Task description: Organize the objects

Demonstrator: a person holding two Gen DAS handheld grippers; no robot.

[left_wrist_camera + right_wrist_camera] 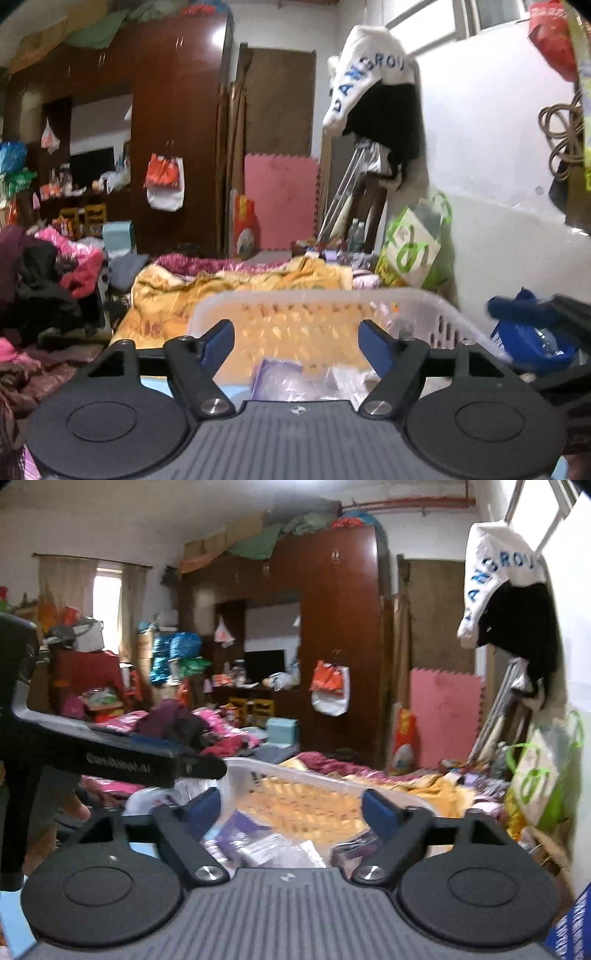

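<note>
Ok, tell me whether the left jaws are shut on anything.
No: in the left wrist view the left gripper has its jaws spread wide and empty, above the white basket.

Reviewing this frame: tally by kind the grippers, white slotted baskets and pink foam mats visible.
Grippers: 2, left gripper and right gripper, both open and empty
White slotted basket: 1
Pink foam mat: 1
Total: 4

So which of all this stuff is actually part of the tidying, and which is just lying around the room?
Part of the job:
- white plastic basket
- plastic packets in the basket
- left gripper, open
- right gripper, open

Just lying about:
- yellow blanket
- pink foam mat
- wardrobe
- green-and-white bag
</note>
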